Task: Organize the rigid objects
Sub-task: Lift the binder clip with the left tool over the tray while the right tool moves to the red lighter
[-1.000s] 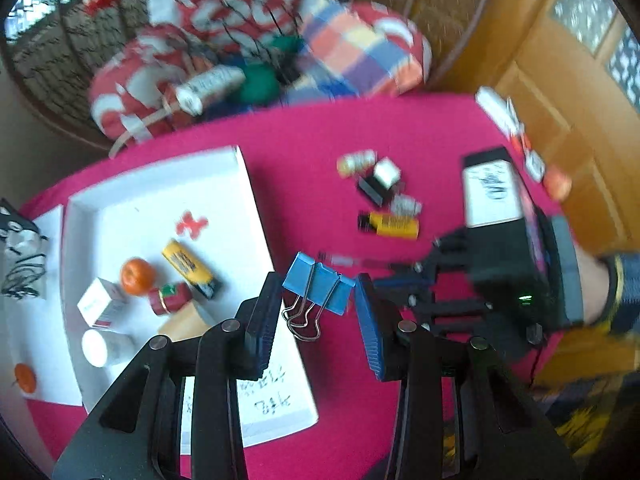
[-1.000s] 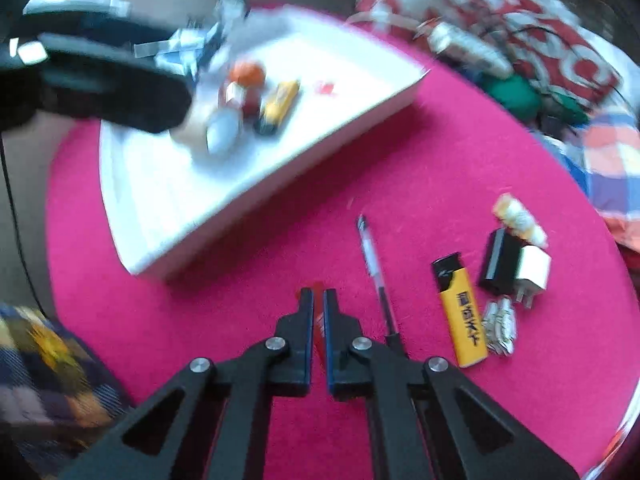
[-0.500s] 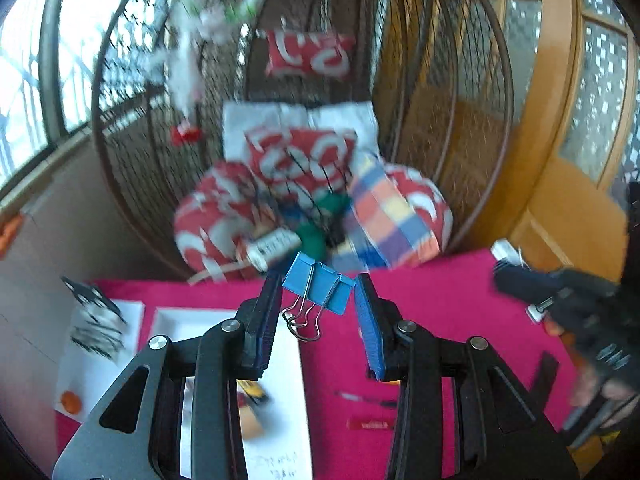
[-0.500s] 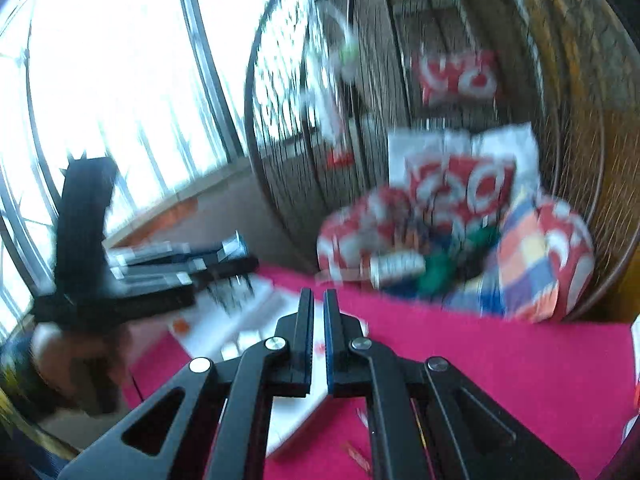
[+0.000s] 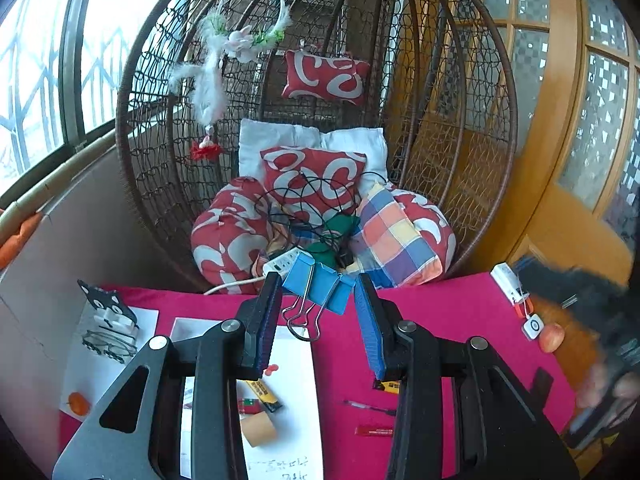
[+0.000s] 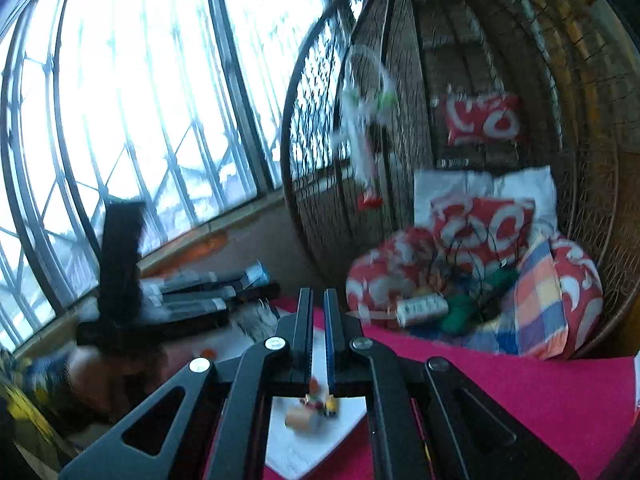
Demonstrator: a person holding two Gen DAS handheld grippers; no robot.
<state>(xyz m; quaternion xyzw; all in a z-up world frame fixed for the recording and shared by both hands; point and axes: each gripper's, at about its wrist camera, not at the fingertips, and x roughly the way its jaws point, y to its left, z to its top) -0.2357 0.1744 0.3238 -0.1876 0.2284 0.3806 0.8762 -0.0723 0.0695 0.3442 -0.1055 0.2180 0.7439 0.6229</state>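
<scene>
- Left gripper [image 5: 318, 300] pinching a blue binder clip [image 5: 320, 286] between its blue pads, clip tilted, wire handles dangling toward the near side, held up in the air above the pink table [image 5: 432, 312].
- Right gripper [image 6: 318, 320] pressed together, nothing between the pads, also lifted above the table.
- On the table under the left gripper: white tray [image 5: 296, 360] with a yellow lighter [image 5: 264, 392], a small red piece [image 5: 271, 369] and a tan tape roll [image 5: 259, 428] lying in it.
- To the right of the tray, straight on the pink cloth: a pen [image 5: 368, 407], a thin red strip [image 5: 376, 432], and another yellow lighter [image 5: 390, 386] mostly hidden behind the right finger.
- Left of the tray: cat-shaped stand [image 5: 108, 312] with glasses [image 5: 108, 346] on white paper.
- Far right table edge: small white gadgets [image 5: 508, 280] and a blurry hand [image 5: 608, 384] with the other gripper.
- Behind the table: wicker egg chair [image 5: 440, 100] stuffed with red-and-white cushions [image 5: 312, 176], a checkered cushion [image 5: 394, 236] and a power strip [image 5: 282, 262].
</scene>
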